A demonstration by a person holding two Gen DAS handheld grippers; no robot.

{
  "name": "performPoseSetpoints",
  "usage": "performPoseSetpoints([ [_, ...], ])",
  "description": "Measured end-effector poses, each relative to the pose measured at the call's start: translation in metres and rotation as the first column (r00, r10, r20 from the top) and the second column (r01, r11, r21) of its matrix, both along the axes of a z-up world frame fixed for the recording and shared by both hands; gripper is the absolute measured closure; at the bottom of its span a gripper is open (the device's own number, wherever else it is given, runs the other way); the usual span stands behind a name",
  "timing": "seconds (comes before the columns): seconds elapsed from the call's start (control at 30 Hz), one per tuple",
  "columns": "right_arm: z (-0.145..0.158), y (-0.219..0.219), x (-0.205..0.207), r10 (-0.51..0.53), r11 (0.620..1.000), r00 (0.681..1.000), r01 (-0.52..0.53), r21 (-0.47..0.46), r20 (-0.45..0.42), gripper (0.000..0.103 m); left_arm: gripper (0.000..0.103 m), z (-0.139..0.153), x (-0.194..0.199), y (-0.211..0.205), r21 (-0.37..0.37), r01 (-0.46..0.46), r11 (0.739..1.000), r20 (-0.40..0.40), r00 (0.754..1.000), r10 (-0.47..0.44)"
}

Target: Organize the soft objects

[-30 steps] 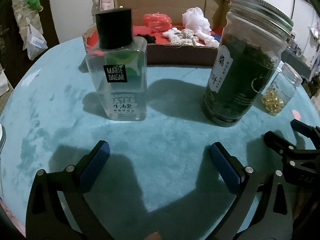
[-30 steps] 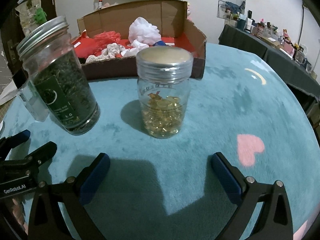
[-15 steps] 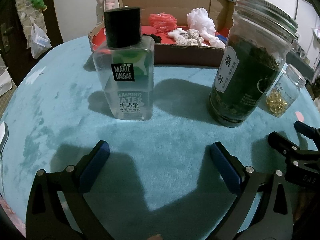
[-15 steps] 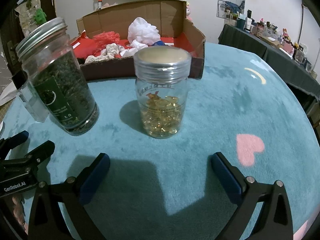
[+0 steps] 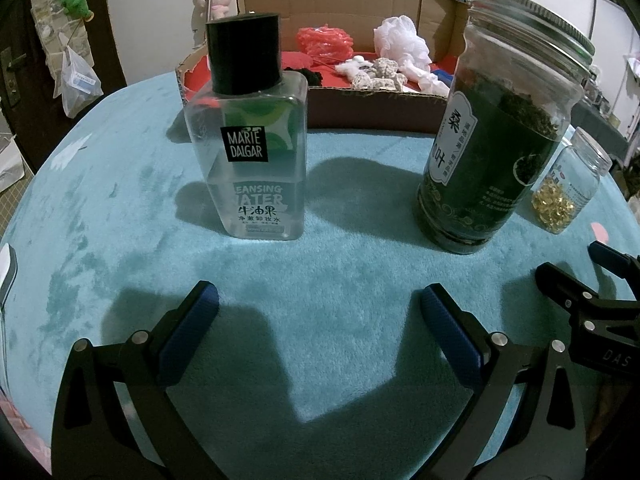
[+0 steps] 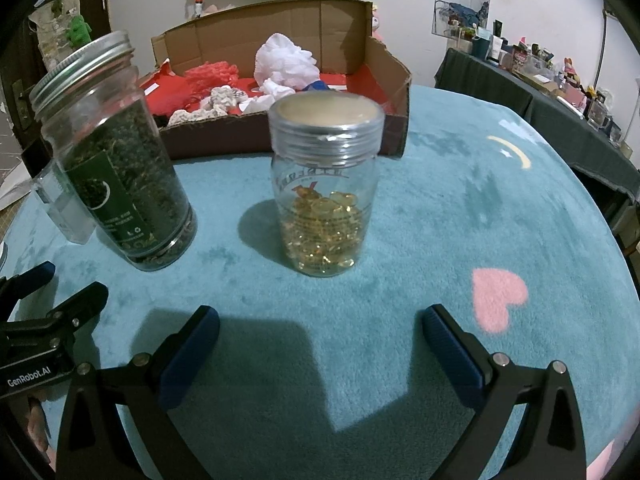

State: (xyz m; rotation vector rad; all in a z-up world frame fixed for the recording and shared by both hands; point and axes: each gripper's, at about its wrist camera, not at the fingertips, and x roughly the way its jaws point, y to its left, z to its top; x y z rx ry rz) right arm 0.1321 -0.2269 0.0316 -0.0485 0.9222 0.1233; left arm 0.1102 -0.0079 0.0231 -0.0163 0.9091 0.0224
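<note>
A cardboard box at the far side of the table holds soft things: a red mesh puff, a white puff and pale lumpy pieces. The box also shows in the right wrist view, with the white puff. My left gripper is open and empty, hovering low over the teal cloth. My right gripper is open and empty, facing the capsule jar.
A clear cleansing-water bottle with a black cap, a tall jar of green tea leaves and the small capsule jar stand between the grippers and the box. A cluttered dark side table stands far right.
The left gripper has drifted left and slightly forward, so bottle and tea jar shifted right in its view. The right gripper has barely moved. Both stayed open.
</note>
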Motion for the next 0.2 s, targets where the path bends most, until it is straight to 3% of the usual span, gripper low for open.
performPoseSetpoints([
  [0.2,0.0000,0.0002,0.0001,0.001,1.000,1.000,-0.001,-0.001,0.000,0.000,0.000,-0.0002,0.0009,-0.0007,0.001,0.000,1.000,0.000,1.000,0.000],
])
